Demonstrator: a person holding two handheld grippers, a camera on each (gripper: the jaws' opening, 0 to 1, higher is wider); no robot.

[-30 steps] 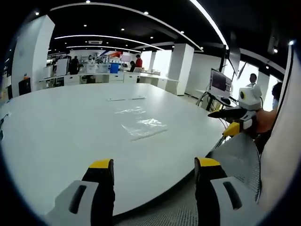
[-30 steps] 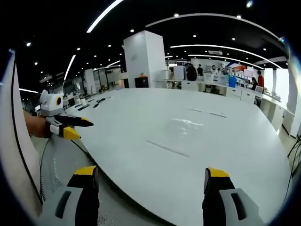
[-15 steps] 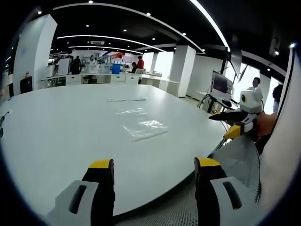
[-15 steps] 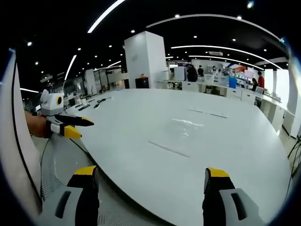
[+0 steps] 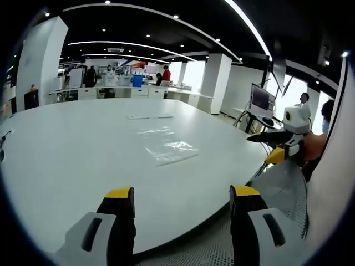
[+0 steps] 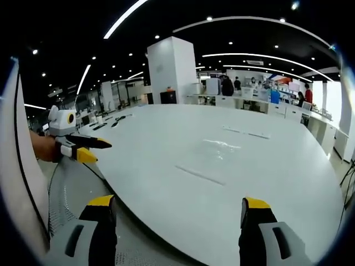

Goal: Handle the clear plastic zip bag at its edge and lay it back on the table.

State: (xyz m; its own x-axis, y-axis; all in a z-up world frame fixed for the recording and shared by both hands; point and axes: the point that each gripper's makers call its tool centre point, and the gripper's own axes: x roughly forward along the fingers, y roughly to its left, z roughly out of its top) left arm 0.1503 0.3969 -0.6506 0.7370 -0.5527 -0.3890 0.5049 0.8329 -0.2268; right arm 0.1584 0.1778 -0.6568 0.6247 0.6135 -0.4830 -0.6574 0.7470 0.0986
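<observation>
Hardly anything has changed over the last second: both views sit almost as they did, so both hands are still hovering at the near edge of the table (image 5: 66, 166) and the reach for the bag has not begun.

In the left gripper view the left gripper (image 5: 182, 195) has its jaws spread wide and empty, low over the table rim. In the right gripper view the right gripper (image 6: 178, 204) is likewise spread and holds nothing. Each tool also shows in the other's view, off the table edge, jaws apart.

The bag (image 5: 170, 151) lies flat near the middle of the table, well apart from both grippers; in the right gripper view it reads as a faint sheen with a straight edge line (image 6: 199, 174).

Around it: 2 thin strips (image 5: 148, 116) farther back on the table, a second crinkled clear sheet (image 5: 155, 131) just behind the bag, and desks, a monitor (image 5: 258, 100) and people in the background. Nothing lies between grippers and bag; I judge the flat, slippery edge to be the only difficulty.
</observation>
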